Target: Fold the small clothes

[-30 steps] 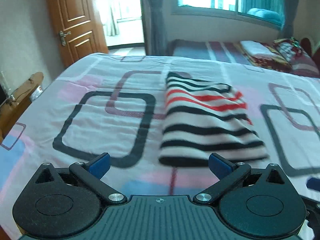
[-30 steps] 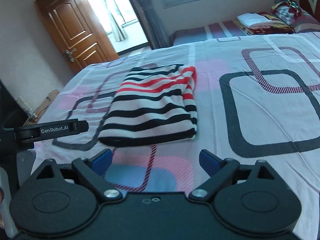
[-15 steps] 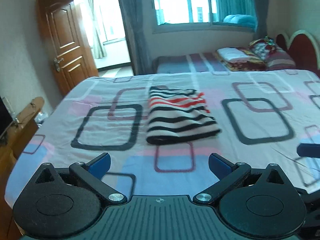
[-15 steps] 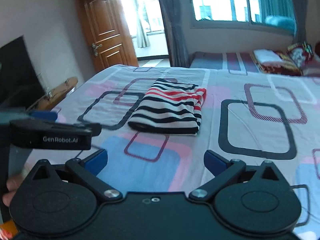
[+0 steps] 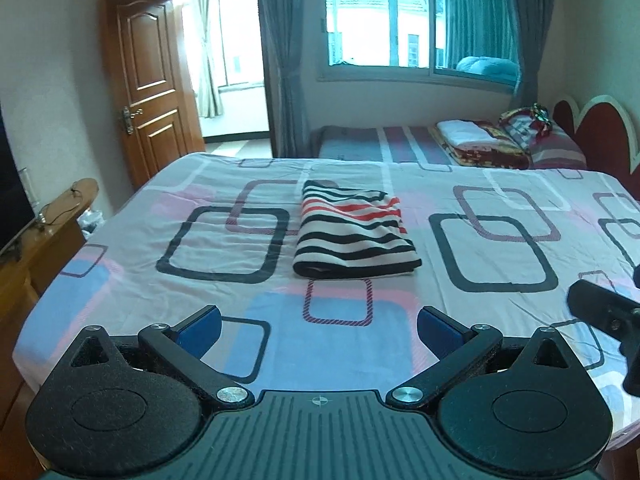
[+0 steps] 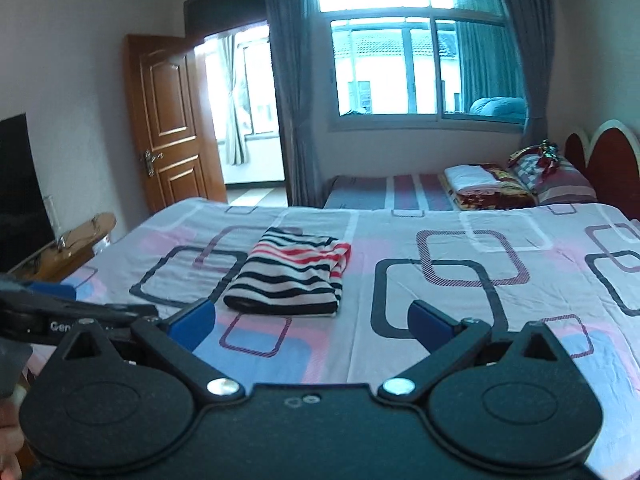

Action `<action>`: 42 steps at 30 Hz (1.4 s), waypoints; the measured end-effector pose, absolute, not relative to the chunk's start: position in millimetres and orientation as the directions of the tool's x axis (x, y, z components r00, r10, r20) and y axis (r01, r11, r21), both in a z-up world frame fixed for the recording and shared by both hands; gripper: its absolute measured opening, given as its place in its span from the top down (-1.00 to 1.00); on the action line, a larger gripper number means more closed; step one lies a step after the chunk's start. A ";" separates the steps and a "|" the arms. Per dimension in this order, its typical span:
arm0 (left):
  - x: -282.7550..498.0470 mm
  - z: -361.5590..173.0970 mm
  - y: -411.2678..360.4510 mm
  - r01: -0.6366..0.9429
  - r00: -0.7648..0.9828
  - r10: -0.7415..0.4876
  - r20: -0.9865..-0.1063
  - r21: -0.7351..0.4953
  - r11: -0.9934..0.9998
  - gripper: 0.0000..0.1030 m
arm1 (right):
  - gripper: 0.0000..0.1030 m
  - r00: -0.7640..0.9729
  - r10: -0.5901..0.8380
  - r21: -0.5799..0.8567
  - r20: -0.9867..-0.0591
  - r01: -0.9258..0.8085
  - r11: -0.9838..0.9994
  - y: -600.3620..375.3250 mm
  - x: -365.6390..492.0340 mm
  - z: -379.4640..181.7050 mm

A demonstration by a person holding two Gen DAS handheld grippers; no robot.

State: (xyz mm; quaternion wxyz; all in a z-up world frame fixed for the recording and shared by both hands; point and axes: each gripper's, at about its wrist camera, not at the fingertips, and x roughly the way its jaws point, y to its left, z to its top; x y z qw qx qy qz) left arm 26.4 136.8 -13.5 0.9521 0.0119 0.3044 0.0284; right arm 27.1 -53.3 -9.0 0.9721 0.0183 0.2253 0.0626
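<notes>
Both wrist cameras look from the bed's (image 5: 120, 240) near edge, angled slightly down, sharing the folded striped shirt (image 5: 352, 236) and the window (image 6: 424, 68).

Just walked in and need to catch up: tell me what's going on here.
A person is folding small clothes on a bed with a handheld gripper in each hand. The striped garment lies folded in a neat rectangle on the patterned sheet. Neither gripper touches it: the left gripper and the right gripper are both open and empty, held on the near side of the garment. The fold looks finished.
</notes>
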 end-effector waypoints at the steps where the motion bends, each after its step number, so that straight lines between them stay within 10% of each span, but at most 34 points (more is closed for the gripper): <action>1: 24.0 -12.6 137.6 -0.051 0.812 0.064 -0.580 0.039 0.998 -1.00 | -0.99 0.893 0.126 0.069 -0.432 -0.106 0.992 -54.8 24.7 -7.7; 42: 1.0 -3.3 136.3 -0.134 0.819 0.123 -0.560 0.022 0.991 -1.00 | -0.99 0.902 0.030 0.056 -0.430 -0.007 0.998 -68.5 10.3 -18.5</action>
